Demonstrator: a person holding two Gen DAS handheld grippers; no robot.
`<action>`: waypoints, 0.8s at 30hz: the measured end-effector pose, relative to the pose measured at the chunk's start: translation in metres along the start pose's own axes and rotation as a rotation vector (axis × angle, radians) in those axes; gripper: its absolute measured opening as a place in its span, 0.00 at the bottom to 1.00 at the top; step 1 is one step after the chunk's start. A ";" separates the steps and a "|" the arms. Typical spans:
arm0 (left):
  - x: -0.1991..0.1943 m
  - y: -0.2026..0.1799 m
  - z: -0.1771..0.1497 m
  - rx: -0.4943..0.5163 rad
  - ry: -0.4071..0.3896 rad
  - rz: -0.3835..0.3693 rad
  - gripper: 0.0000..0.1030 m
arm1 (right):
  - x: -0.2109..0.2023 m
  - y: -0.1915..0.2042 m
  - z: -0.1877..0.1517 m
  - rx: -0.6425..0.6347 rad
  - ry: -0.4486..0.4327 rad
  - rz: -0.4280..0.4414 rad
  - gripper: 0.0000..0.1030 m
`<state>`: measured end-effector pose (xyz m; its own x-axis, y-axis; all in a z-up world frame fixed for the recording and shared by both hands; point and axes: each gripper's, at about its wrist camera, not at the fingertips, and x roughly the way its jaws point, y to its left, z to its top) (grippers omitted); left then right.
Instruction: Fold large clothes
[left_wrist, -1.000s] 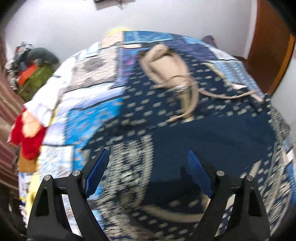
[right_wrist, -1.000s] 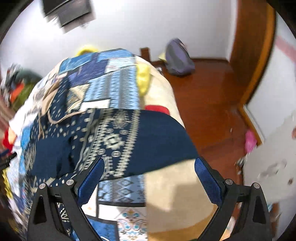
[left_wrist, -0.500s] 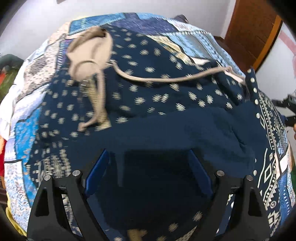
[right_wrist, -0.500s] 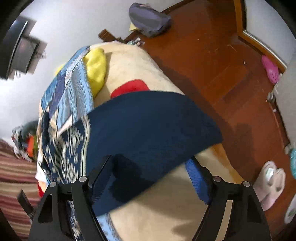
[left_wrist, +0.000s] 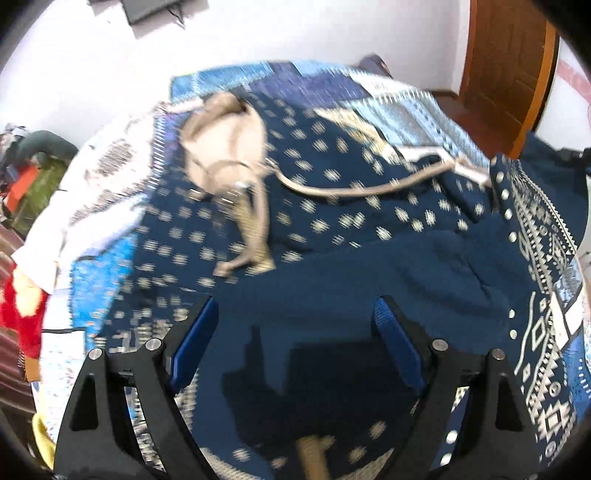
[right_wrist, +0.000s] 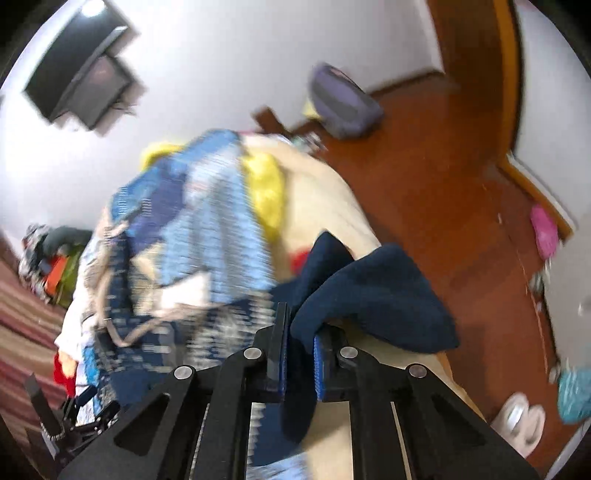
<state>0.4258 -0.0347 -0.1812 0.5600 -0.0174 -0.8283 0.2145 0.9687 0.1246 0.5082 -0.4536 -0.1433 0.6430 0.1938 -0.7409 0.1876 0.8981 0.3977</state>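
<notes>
Navy garment (left_wrist: 369, 280) — large, dark blue with pale motifs and a patterned border at the right of the frame; spread across the bed (left_wrist: 110, 177) through the centre and lower part of the left wrist view.
Beige cloth with cords (left_wrist: 225, 140) — upper centre-left, lying on the garment.
Left hand-held gripper (left_wrist: 295, 345) — bottom centre, blue pads wide apart, plain navy fabric visible between them, nothing clamped.
Right hand-held gripper (right_wrist: 299, 365) — bottom centre of the right wrist view, pads closed nearly together on a fold of the navy garment (right_wrist: 373, 295), which bunches up just above them at the bed's edge.
Wooden floor (right_wrist: 443, 184) — right of frame; purple bag (right_wrist: 343, 103) at the top.
</notes>
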 end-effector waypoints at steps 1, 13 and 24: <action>-0.010 0.008 -0.001 -0.010 -0.020 0.007 0.84 | -0.009 0.015 0.002 -0.027 -0.014 0.028 0.08; -0.095 0.100 -0.043 -0.151 -0.144 0.060 0.84 | -0.022 0.225 -0.059 -0.325 0.041 0.256 0.08; -0.097 0.133 -0.116 -0.145 -0.052 0.093 0.84 | 0.108 0.236 -0.178 -0.341 0.379 0.068 0.09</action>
<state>0.3077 0.1240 -0.1476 0.6138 0.0649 -0.7868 0.0438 0.9923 0.1161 0.4897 -0.1504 -0.2255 0.3193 0.3289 -0.8887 -0.1391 0.9439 0.2994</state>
